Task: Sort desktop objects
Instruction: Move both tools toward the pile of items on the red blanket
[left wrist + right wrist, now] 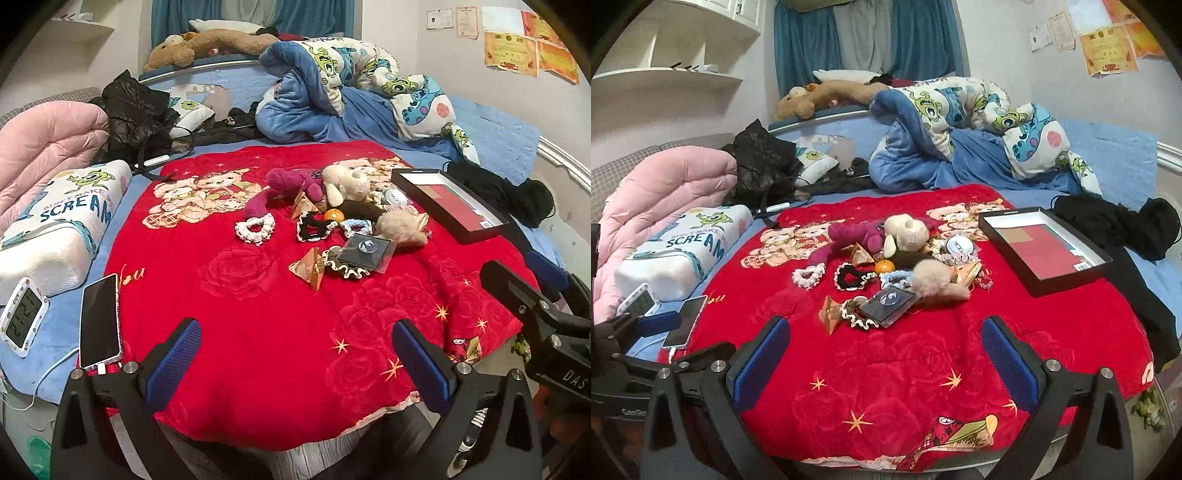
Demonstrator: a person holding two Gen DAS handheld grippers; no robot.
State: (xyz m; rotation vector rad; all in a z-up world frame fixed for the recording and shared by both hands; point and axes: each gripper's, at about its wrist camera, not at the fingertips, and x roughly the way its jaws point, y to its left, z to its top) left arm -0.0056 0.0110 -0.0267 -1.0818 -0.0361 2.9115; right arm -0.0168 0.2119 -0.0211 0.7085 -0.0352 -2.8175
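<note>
Location type: home bedroom. Evidence: a bed (1115, 155) with blue sheet carries a red floral blanket (886, 369), a rumpled cartoon-print duvet (960, 110), a folded pink quilt (665, 184) and a printed pillow (683, 251). A brown plush toy (820, 94) lies on the headboard ledge below blue curtains (801, 48). Certificates (1108, 48) hang on the wall; white shelves (683, 74) stand at left.

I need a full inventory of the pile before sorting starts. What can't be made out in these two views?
- Dark item under the cream plush toy, both views: covered by plush toys.
- Item inside the clear packet: too small and glary to identify.
- Black box floor: near wall hides its front strip.
- Round silver item: too small to identify.
- Right gripper and left gripper: open, empty.
</note>
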